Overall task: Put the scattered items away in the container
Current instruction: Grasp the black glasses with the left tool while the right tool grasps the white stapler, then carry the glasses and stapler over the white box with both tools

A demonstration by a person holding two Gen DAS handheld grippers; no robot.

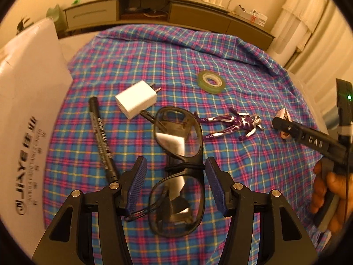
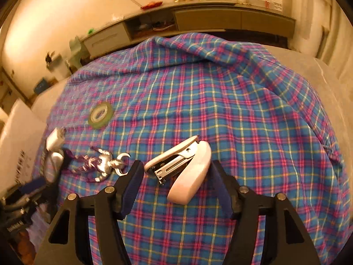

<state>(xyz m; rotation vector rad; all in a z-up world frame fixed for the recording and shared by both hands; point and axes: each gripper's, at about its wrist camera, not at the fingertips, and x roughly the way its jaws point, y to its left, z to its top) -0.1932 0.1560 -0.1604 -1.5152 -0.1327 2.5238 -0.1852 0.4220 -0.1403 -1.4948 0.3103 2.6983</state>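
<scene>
- The left gripper (image 1: 175, 165) has its jaws spread wide, holding nothing; the glasses (image 1: 177, 167) lie flat between the blue pads (image 1: 138, 183), the nose bridge about level with the fingertips.
- The glasses' long axis runs straight away from the gripper, lens after lens, so the jaws face each other across the narrow bridge. I judge a plain closing would catch the frame there.
- The right gripper (image 2: 175, 167) is likewise spread and empty; the white stapler (image 2: 184, 170) lies between its fingers, tilted, its open mouth towards the left finger and its rounded body near the right one.
- Each hand is thus nearest its own item; neither pad visibly touches anything.
- Farther out lie a black marker (image 1: 102, 139) just left of the glasses, a white charger (image 1: 136, 102), a toy figure (image 1: 237, 124) and a tape roll (image 1: 211, 81), all apart from one another.
- The white box (image 1: 28, 114), presumably the container, stands at the left edge of the bed, nearer the left hand.
- Everything rests on a soft, rumpled checked cloth (image 2: 242, 110); beyond are a low cabinet (image 1: 154, 11) and curtains.
</scene>
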